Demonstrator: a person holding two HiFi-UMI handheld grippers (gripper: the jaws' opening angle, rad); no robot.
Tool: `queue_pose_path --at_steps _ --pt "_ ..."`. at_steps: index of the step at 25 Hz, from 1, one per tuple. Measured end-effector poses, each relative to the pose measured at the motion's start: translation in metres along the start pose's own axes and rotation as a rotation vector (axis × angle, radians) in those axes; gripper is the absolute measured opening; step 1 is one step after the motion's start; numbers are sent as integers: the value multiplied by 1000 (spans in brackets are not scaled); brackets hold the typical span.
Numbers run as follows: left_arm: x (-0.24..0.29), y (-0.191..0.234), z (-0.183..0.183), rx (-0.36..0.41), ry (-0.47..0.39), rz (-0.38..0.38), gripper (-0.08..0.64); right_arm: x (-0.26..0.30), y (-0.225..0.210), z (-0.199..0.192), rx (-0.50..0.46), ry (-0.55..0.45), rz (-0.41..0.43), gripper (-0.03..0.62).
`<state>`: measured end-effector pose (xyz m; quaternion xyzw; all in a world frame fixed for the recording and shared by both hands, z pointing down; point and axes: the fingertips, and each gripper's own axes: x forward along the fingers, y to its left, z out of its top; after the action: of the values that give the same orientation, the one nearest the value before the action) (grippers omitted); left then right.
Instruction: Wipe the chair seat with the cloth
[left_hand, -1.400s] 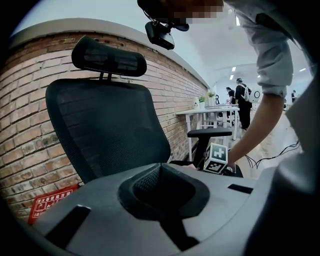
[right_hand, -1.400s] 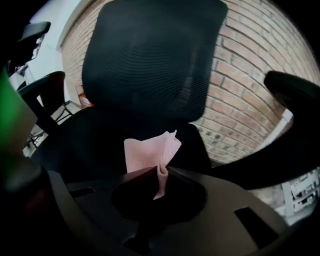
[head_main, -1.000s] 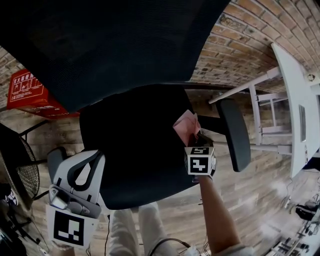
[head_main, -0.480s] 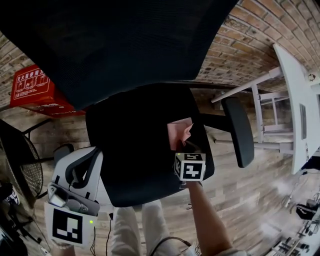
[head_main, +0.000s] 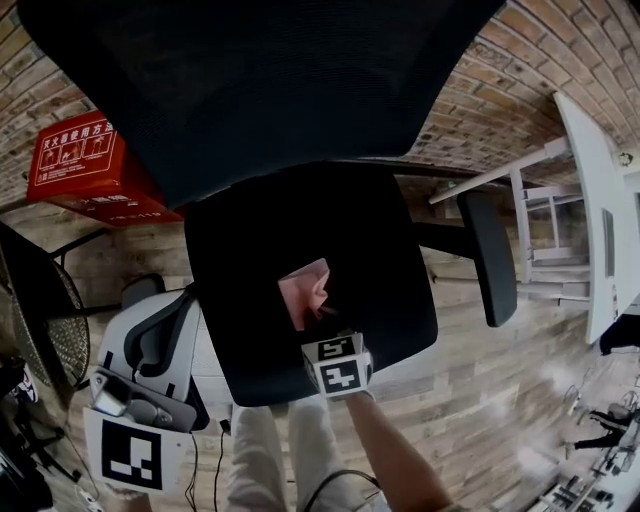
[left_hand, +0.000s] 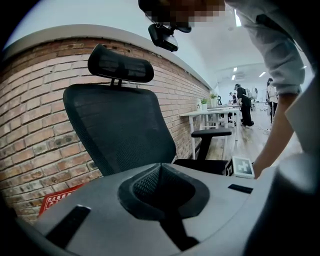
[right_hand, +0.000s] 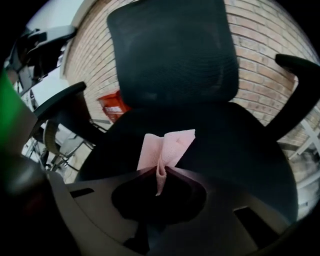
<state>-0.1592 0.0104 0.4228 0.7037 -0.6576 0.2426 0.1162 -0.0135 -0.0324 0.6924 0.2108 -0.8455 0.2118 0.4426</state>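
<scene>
A black office chair fills the head view, its seat (head_main: 250, 240) below the mesh backrest (head_main: 260, 80). A pink cloth (head_main: 305, 293) lies spread on the middle front of the seat. My right gripper (head_main: 322, 318) is shut on the cloth's near end, its marker cube just behind. In the right gripper view the cloth (right_hand: 167, 145) fans out from the shut right gripper (right_hand: 160, 172) over the seat (right_hand: 240, 145). My left gripper (head_main: 160, 335) hangs off the chair's left side, shut and holding nothing; in its own view the left gripper (left_hand: 160, 167) faces the chair sideways.
The chair's right armrest (head_main: 490, 255) stands beside the seat, the left armrest (head_main: 140, 292) near my left gripper. A red box (head_main: 85, 165) sits by the brick wall. A white desk (head_main: 600, 200) is at the right. People stand far off (left_hand: 245, 102).
My right gripper has dragged the pink cloth leftward across the seat, from near the right armrest to the middle front. The left gripper has hardly moved.
</scene>
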Motion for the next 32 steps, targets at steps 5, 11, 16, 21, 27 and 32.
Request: queue_pose_path --at_steps 5,11,16,21,27,32 --pt "-11 3 -3 -13 0 14 18 3 58 -6 -59 8 94 54" --pt "-20 10 -5 -24 -6 33 18 2 121 -10 -130 9 203 54" --pt "-20 7 -2 -21 -15 27 18 -3 157 -16 -201 18 279 54" --pt "-17 1 0 -17 -15 15 18 -7 158 -22 -214 22 284 54" --pt "-6 -10 7 -12 -21 -8 18 -10 112 -33 -203 40 196 54" --pt "4 -22 12 -7 -16 -29 18 -18 58 -45 -168 48 104 54"
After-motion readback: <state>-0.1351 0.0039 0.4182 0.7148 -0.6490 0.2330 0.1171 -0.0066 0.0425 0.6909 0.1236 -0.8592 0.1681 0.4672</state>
